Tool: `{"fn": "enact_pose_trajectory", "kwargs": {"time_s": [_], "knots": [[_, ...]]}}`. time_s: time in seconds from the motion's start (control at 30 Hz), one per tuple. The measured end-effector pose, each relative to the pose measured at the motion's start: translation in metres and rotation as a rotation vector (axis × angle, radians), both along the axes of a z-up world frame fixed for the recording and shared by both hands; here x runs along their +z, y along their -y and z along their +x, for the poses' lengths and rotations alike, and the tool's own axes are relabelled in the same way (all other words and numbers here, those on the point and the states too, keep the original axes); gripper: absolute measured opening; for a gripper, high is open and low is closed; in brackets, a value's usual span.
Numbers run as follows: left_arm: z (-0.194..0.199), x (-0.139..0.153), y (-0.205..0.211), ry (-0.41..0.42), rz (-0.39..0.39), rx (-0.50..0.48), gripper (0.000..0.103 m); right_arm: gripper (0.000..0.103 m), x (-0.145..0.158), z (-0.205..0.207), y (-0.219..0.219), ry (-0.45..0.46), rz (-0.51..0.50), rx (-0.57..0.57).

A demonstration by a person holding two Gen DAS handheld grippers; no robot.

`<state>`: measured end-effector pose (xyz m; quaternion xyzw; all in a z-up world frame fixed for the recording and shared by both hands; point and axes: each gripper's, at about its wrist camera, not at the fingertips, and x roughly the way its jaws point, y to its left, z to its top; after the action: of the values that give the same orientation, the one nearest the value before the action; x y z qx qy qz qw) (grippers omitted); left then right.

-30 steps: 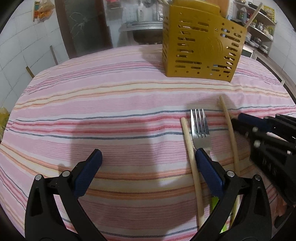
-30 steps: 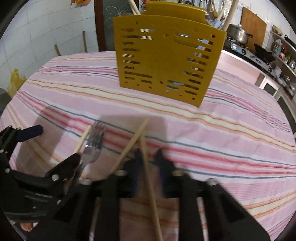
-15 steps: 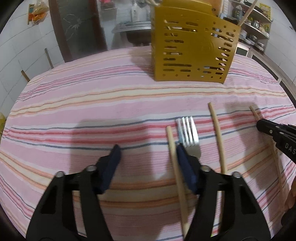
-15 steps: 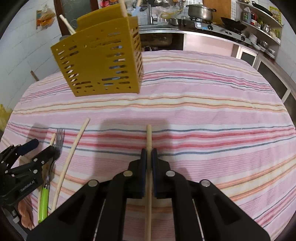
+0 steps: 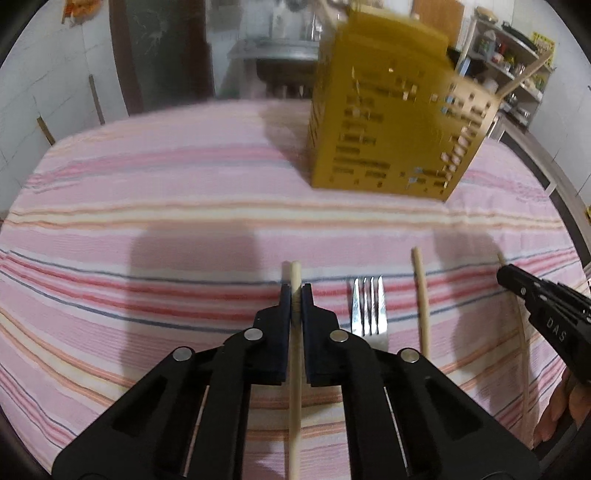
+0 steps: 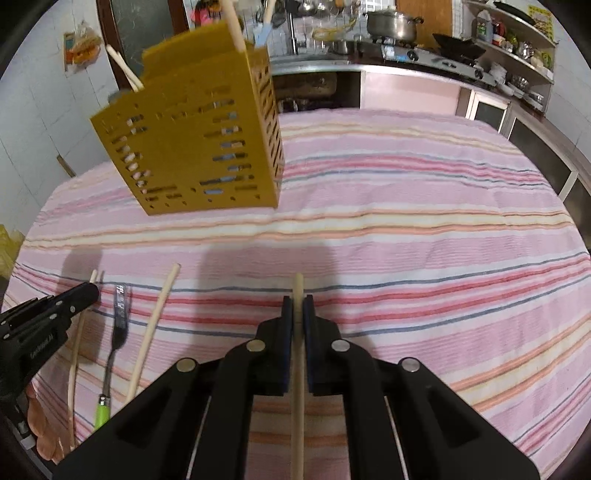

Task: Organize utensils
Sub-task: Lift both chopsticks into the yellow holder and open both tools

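Observation:
My left gripper is closing its jaws on a wooden chopstick, and the pads press on it. The stick's tip sits just above the striped cloth. To its right lie a fork and a loose chopstick. My right gripper is shut on another chopstick that points toward the yellow slotted utensil holder. That holder stands at the back of the table with several sticks in it. The right wrist view shows the green-handled fork and the loose chopstick at the left.
A pink striped tablecloth covers the table. Behind it run a kitchen counter with a pot and shelves of jars. A tiled wall stands at the left. Each gripper shows at the edge of the other's view.
My left gripper's jaws went from wide open to shut around the leftmost chopstick and rose slightly. My right gripper swung to the right with its chopstick, away from the fork.

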<state>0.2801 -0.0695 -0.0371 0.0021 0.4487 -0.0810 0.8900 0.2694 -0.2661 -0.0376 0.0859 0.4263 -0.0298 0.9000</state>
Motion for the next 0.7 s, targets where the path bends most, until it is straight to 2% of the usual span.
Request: {"fn": "enact_pose_trajectory", "kwargs": {"time_s": [0.2,0.33,0.5,0.7], "knots": [[-0.022,0.037,-0.005,0.163,0.025,0.037,0.004,0.006,0.036,-0.025,-0.005,0.155,-0.016,-0.014],[-0.038,0.065,-0.01,0.281,0.01,0.047,0.004,0.006,0.066,-0.045,-0.009,0.295,-0.026,-0.012],[-0.062,0.1,-0.016,0.422,-0.005,0.04,0.004,0.006,0.09,-0.064,-0.006,0.431,-0.01,-0.027],[-0.081,0.121,-0.024,0.504,-0.054,0.031,0.004,0.006,0.1,-0.077,-0.008,0.514,-0.03,-0.031]]}}
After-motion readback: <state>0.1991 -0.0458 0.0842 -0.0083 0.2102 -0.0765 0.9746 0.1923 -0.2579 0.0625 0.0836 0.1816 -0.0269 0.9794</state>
